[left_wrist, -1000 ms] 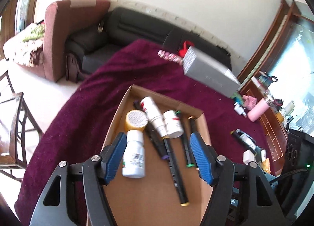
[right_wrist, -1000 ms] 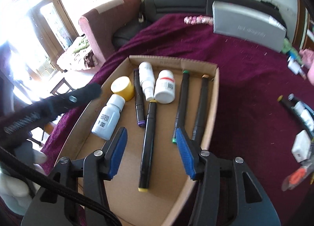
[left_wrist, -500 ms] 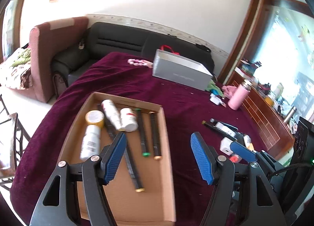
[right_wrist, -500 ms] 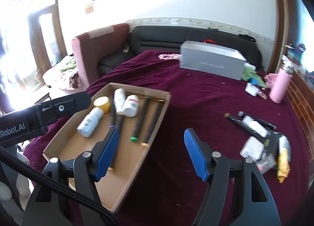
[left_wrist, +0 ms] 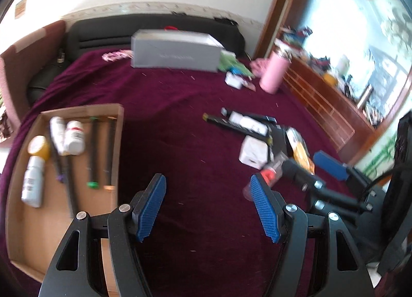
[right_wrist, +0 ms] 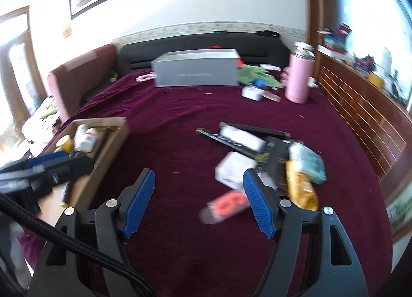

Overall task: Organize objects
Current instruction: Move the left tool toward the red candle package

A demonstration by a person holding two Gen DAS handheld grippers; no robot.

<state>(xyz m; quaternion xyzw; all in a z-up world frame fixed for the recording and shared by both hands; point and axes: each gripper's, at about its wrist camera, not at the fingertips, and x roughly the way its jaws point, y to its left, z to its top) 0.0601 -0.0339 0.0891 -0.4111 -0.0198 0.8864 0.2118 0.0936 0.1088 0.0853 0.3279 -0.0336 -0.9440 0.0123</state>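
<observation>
Both claws are seen released with nothing between the pads: left claw (left_wrist: 207,203) at bottom centre of its frame over bare maroon cloth, right claw (right_wrist: 198,200) likewise, its jaws standing apart and empty. Remaining clutter is piled right of centre in both views: a white block (right_wrist: 233,170), a white bottle (right_wrist: 242,138) lying across long dark pens (right_wrist: 226,142), a teal packet (right_wrist: 306,163), a yellow pouch (right_wrist: 301,188), and a small red-labelled clear tube (right_wrist: 225,206) lying just beside the right claw's right pad. The cardboard tray (left_wrist: 117,142) sits at left of frame, already loaded with bottles and markers. Judged next step: a pick from the pile, probably the tube. Risks: the tube is round and can be nudged into a roll by the pad before closure; the pile is overlapped, so neighbours can be dragged along with any pick; heavy motion blur means alignment is poorly judged at this speed; in the left view the right claw is seen crossing at lower right, close to the same pile, so a claw-to-claw clash is possible. Room: open cloth is available between tray and pile for transit. The tray's near wall must be cleared on entry. The surface's right edge runs just beside the pile; a grey box (right_wrist: 195,71) and pink flask (right_wrist: 300,78) stand well apart at the back.
</observation>
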